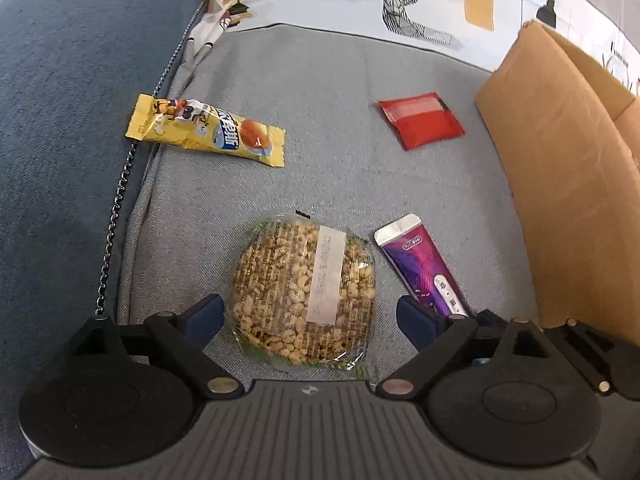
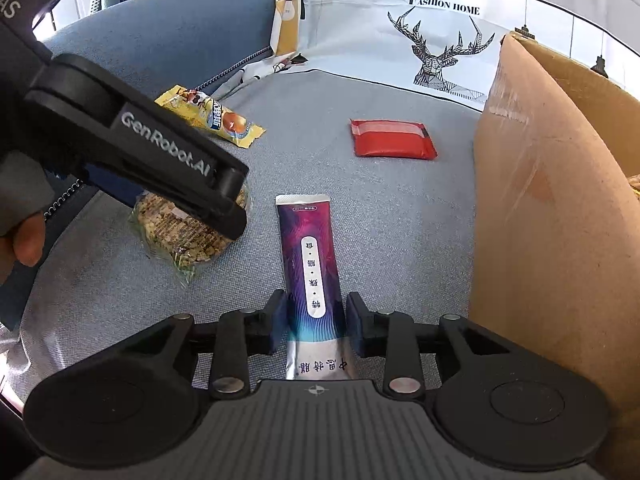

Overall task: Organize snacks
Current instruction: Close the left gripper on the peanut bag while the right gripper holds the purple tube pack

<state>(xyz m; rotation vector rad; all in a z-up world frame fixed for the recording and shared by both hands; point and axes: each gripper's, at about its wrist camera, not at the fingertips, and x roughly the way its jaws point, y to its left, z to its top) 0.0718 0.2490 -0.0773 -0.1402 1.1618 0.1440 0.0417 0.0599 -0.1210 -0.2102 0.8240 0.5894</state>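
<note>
A grey fabric sofa seat [image 1: 320, 80] is carrying the snacks. The left gripper [image 1: 310, 320] fingers are spreading around a round clear-wrapped puffed-grain cake [image 1: 304, 292]; the right gripper [image 2: 316, 324] fingers are flanking a purple foil sachet [image 2: 314, 264], apparently not yet pinching. Next, closing and lifting toward the brown cardboard box [image 2: 540, 220], right. Farther off are lying a yellow wrapper [image 1: 208, 128] and red packet [image 1: 420, 120].

Both wrist views look steeply down, close over the sofa seat [image 1: 320, 80]; each faces the deer-print cushion [image 2: 400, 40]; both share the cardboard box [image 1: 560, 200] at right, with the left hand-held gripper [image 2: 224, 200] crossing the right view's upper left.
</note>
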